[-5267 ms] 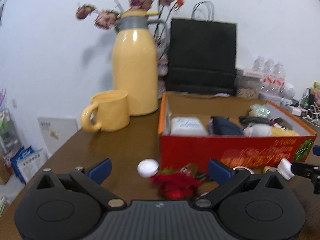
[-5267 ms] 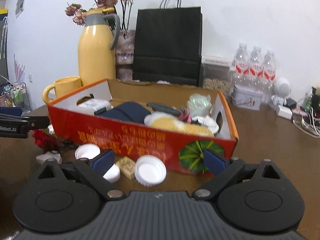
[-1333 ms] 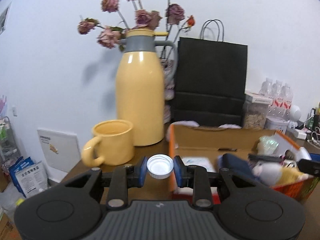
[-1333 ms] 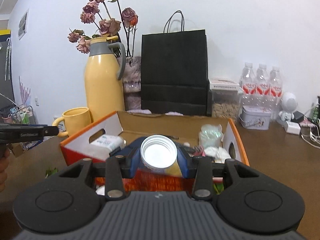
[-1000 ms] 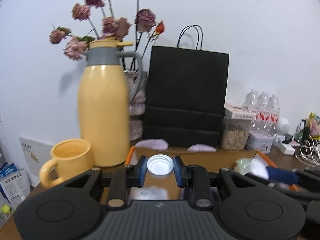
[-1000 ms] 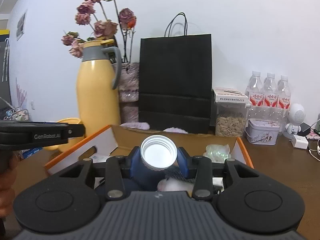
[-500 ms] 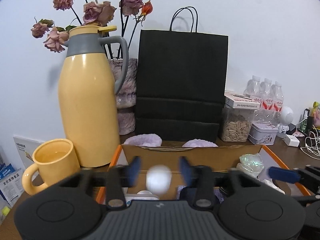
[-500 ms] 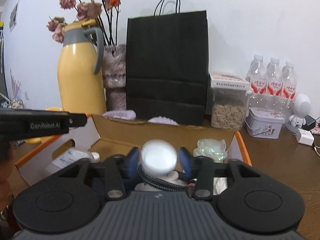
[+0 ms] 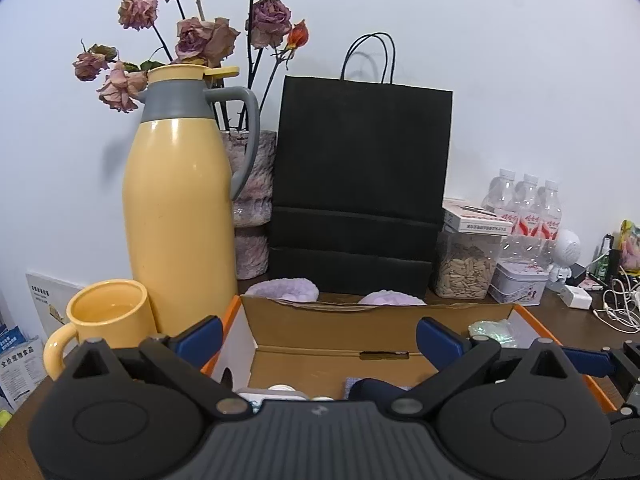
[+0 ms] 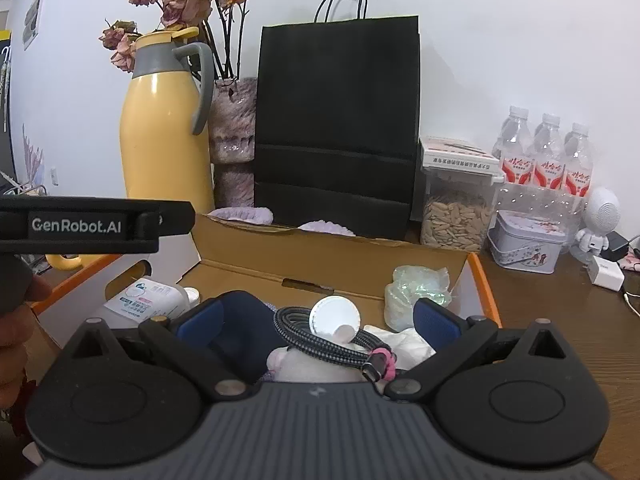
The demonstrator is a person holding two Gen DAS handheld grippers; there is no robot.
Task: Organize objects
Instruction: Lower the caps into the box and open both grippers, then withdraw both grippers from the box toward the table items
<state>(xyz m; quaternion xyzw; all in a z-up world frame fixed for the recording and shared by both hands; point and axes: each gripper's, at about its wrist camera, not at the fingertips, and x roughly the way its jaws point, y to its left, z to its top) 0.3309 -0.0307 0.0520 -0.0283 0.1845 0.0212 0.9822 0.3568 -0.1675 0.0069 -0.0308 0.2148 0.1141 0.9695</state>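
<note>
An orange cardboard box [image 9: 360,320] stands on the brown table and holds mixed items. My left gripper [image 9: 318,338] hovers over its left end, jaws opening wide, nothing between them. A white cap [image 9: 285,387] lies low in the box just beyond the gripper body. My right gripper [image 10: 318,316] hangs over the box [image 10: 320,256], jaws opening, gripping nothing. A larger white cap [image 10: 334,316] rests below on a coiled black braided cable [image 10: 320,340], free of both pads. The left gripper [image 10: 96,224] shows as a black bar at the left of the right wrist view.
A yellow thermos [image 9: 180,216] and yellow mug [image 9: 108,320] stand left of the box. A black paper bag [image 9: 360,184] and a vase of dried roses [image 9: 252,216] stand behind it. A seed jar [image 10: 456,216], tin [image 10: 528,246], water bottles [image 10: 544,160] and charger cables [image 9: 616,308] fill the right.
Both grippers went from shut on white caps to wide open. The caps dropped into the box. The right gripper drew a little closer over the box.
</note>
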